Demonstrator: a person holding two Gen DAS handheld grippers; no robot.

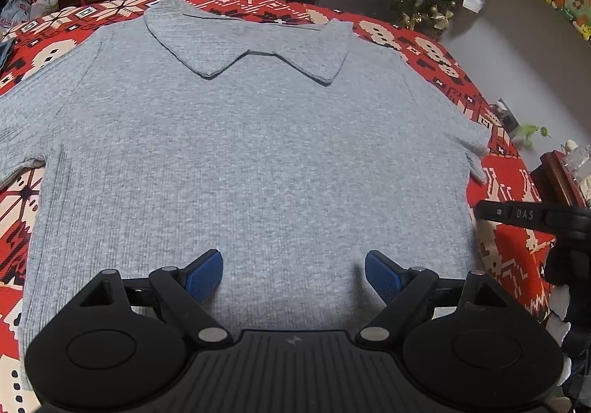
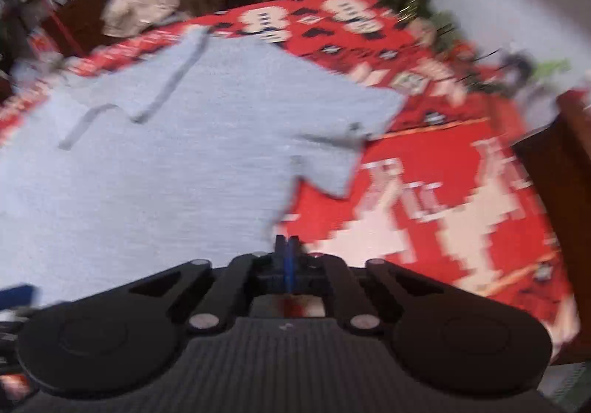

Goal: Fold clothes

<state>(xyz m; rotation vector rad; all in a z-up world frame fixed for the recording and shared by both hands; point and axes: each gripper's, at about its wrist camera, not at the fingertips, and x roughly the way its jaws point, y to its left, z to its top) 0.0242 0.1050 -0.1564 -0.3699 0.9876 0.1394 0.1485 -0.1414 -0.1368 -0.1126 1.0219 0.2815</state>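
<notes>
On the red, white-patterned knitted cloth (image 1: 495, 188) covering the table, the grey ribbed short-sleeved polo shirt (image 1: 236, 154) lies flat, collar away from you, its long axis running straight ahead. Your left gripper (image 1: 293, 274) hangs released over the lower middle. Your right gripper (image 2: 287, 247), clenched on nothing I can make out, sits at the shirt's right side edge, nearer that sleeve (image 2: 332, 154), with open cloth to its right.

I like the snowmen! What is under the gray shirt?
The shirt lies flat on a red blanket with white knitted-style patterns, which shows all around its edges. The part of the pattern beneath the shirt is covered, so it cannot be seen.
</notes>
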